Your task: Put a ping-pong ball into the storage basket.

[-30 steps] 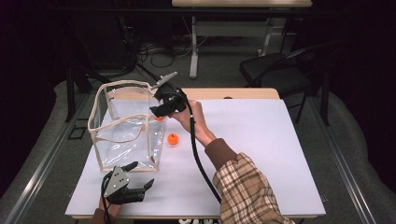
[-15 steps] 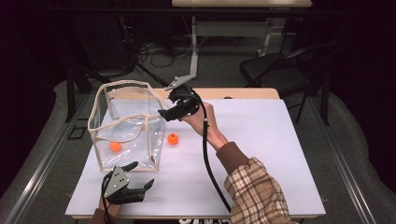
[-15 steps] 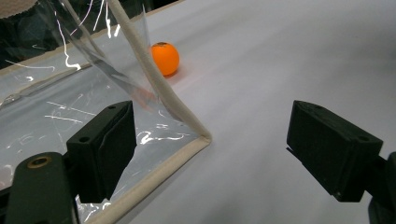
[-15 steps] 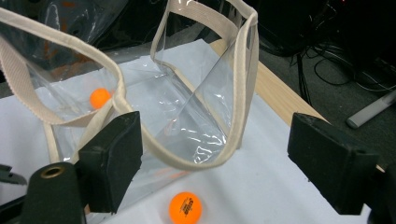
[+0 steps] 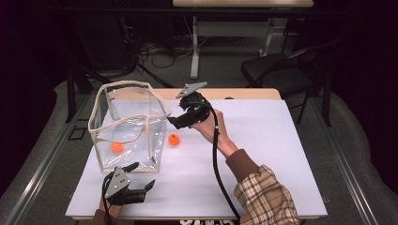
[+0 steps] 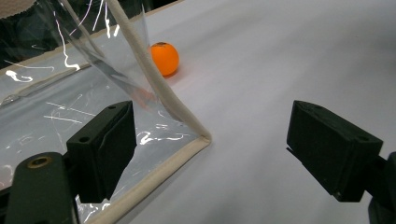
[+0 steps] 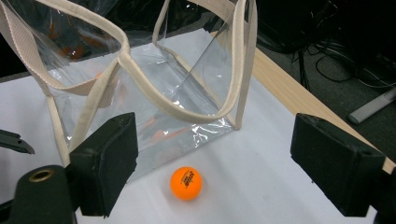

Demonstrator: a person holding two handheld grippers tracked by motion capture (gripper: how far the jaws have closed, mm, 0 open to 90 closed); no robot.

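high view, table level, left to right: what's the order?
Clear bag with an orange ball inside → loose orange ball on the table → right tongs, open and empty → plaid sleeve. Left tongs sit below the bag, so they are left out.

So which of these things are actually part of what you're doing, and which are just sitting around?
Part of the job:
- clear bag
- orange ball inside the bag
- orange ball on the table
- right hand-held gripper, jaws open, just been opening, nothing between them
- left hand-held gripper, open, near the bag's corner

Just lying about:
- black chair
- cables on the floor
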